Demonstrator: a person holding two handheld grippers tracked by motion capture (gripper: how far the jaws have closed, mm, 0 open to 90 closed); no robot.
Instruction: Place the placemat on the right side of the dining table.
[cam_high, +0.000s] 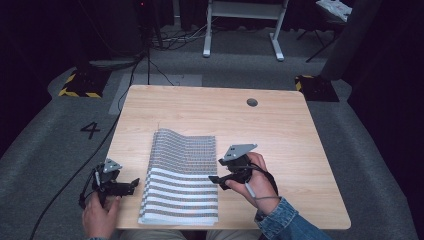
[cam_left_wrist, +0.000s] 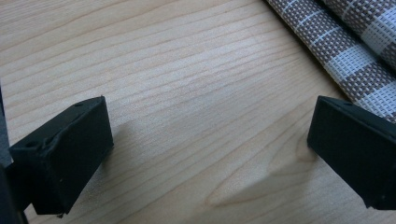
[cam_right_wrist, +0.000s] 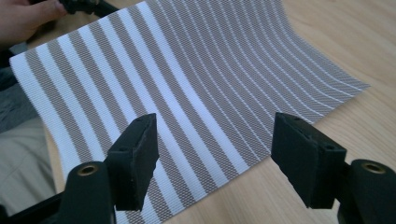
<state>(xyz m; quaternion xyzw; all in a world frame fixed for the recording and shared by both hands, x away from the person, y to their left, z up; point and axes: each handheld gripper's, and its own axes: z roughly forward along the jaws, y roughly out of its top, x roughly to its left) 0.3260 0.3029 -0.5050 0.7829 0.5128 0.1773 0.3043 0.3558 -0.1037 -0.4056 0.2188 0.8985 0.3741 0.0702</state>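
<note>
A woven placemat (cam_high: 181, 176) with grey-brown and white stripes lies folded on the wooden table (cam_high: 280, 130), its far edge curling up a little. My left gripper (cam_high: 134, 184) sits just left of the mat's near-left edge, open, with bare wood between its jaws; the mat's layered edge (cam_left_wrist: 355, 51) shows at the upper right of the left gripper view. My right gripper (cam_high: 214, 178) is at the mat's right edge, open, jaws pointing across the striped mat (cam_right_wrist: 187, 79). Nothing is held in either one.
A round cable hole (cam_high: 252, 102) is near the table's far right. The person's left hand (cam_right_wrist: 23, 18) shows beyond the mat in the right gripper view. A white desk frame (cam_high: 242, 27) and floor cables stand behind the table.
</note>
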